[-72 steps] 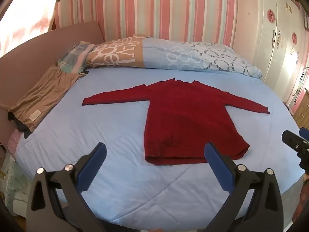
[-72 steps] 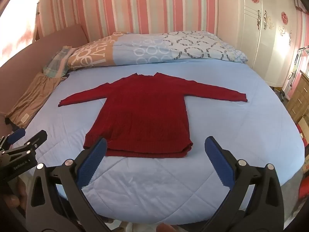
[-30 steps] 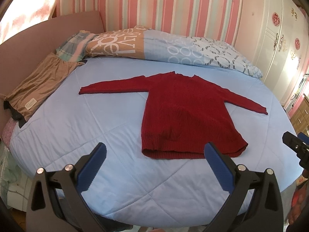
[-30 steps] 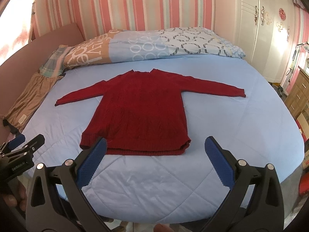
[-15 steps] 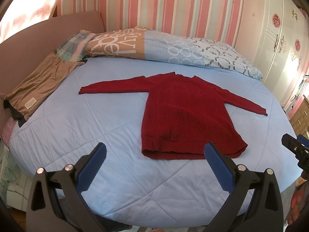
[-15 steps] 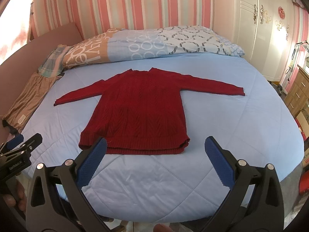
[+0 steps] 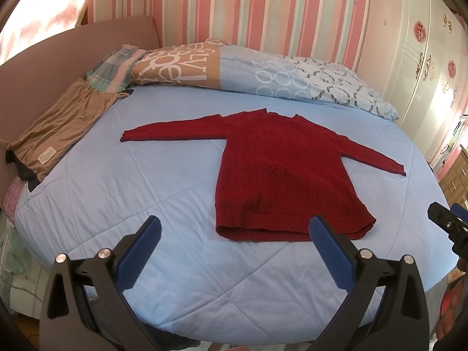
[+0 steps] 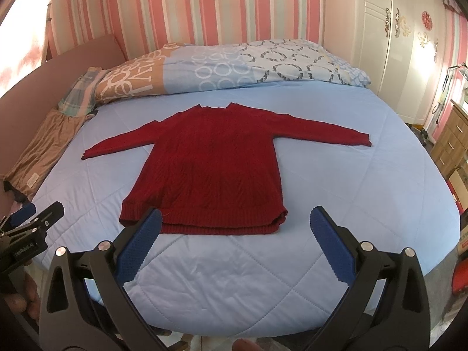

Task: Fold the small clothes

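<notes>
A dark red knitted sweater (image 7: 278, 169) (image 8: 210, 163) lies flat on the light blue quilt (image 7: 146, 181) (image 8: 351, 190), both sleeves spread sideways and the hem toward me. My left gripper (image 7: 234, 251) hangs open above the near quilt, just short of the hem, holding nothing. My right gripper (image 8: 235, 242) is open too, its left blue pad (image 8: 140, 242) overlapping the hem in the image. Each gripper shows at the edge of the other's view: the right gripper (image 7: 450, 228) and the left gripper (image 8: 26, 228).
A patterned duvet roll (image 7: 234, 70) (image 8: 234, 64) lies across the head of the bed. Brown fabric (image 7: 58, 128) (image 8: 44, 143) drapes along the left side by the pink headboard (image 7: 58, 58). White wardrobe (image 8: 409, 35) and wooden drawers (image 8: 450, 143) stand on the right.
Both grippers have edged slightly closer to the bed and tilted down a little; the sweater sits lower and larger in view. Both stay open. The sweater has not moved.
</notes>
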Motion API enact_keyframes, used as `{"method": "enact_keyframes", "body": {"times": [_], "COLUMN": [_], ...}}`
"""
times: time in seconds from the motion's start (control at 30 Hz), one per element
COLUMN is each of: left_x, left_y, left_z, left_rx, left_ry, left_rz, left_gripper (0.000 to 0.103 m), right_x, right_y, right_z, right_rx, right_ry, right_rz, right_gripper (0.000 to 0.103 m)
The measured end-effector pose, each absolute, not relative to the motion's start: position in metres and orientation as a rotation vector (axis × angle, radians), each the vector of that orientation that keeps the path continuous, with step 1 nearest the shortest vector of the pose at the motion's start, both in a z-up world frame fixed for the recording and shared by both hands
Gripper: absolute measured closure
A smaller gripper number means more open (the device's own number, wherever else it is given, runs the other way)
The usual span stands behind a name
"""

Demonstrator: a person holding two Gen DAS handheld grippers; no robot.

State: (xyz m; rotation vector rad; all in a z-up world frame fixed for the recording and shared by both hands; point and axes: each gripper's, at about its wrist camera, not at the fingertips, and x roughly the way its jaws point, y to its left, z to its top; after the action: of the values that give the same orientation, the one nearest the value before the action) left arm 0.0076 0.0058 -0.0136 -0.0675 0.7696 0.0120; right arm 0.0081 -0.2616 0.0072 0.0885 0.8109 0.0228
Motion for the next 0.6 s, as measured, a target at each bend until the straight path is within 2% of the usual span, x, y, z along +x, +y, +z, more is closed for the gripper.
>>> {"method": "enact_keyframes", "body": {"times": [0.6], "left_x": [0.0088], "left_y": [0.0088], "left_z": [-0.0102], "left_rx": [-0.061], "left_ry": [0.766], "left_rz": [0.017], "left_gripper": [0.002], "right_x": [0.0094], "right_y": [-0.2617], "right_z": [0.0078], "right_rx": [0.088], "right_ry": [0.811], "right_rz": [0.024], "right_gripper": [0.003]}}
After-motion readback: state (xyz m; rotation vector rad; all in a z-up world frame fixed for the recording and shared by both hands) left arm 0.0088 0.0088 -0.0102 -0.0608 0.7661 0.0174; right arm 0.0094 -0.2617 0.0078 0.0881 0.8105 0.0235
